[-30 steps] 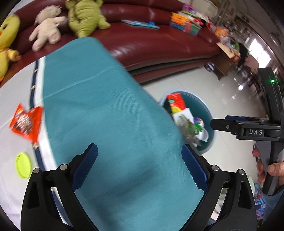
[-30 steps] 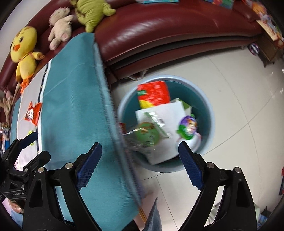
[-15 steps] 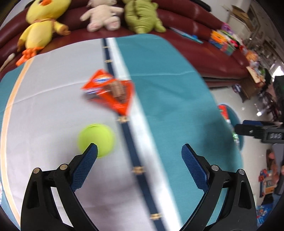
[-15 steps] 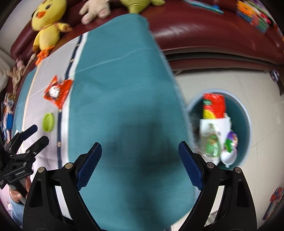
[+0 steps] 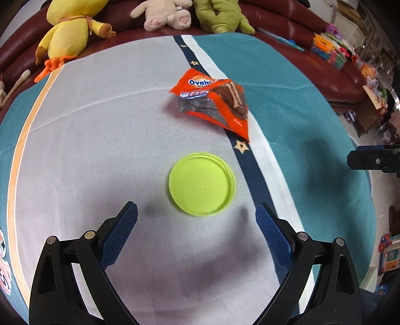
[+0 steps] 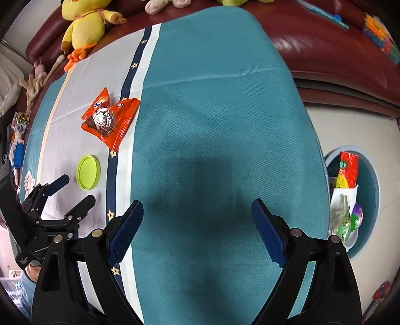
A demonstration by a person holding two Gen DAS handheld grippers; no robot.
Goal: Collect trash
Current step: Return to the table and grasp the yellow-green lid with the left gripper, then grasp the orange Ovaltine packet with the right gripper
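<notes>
The left gripper (image 5: pixel 196 217) is held above the pale grey panel of the tablecloth (image 5: pixel 87 150), its blue-padded jaws spread wide with nothing between them. Just beyond the fingertips a lime-green lid (image 5: pixel 202 184) lies flat on the cloth, rim upward, untouched by either pad. Further off, an orange snack wrapper (image 5: pixel 215 102) is seen crumpled across the navy star-patterned stripe (image 5: pixel 252 170), its clear window and a printed wafer picture showing (the brand lettering is only partly readable).

The right gripper (image 6: pixel 197 212) is pointed down over the teal part of the cloth, jaws likewise wide apart and empty; its shadow is cast on the fabric beneath. In the right wrist view the left gripper (image 6: pixel 72 190) is seen at the lower left, near the lid (image 6: pixel 88 172), with the wrapper (image 6: pixel 110 120) beyond it.

Beside the table, on the floor at the right edge of that view, a round blue bin (image 6: pixel 375 200) is partly visible, holding a red-and-yellow packet (image 6: pixel 347 170), white paper and other wrappers.

Along the maroon sofa (image 5: pixel 300 27) behind the table, a yellow duck plush (image 5: pixel 70 32), a beige plush (image 5: pixel 165 15) and a green plush (image 5: pixel 220 15) are lined up
</notes>
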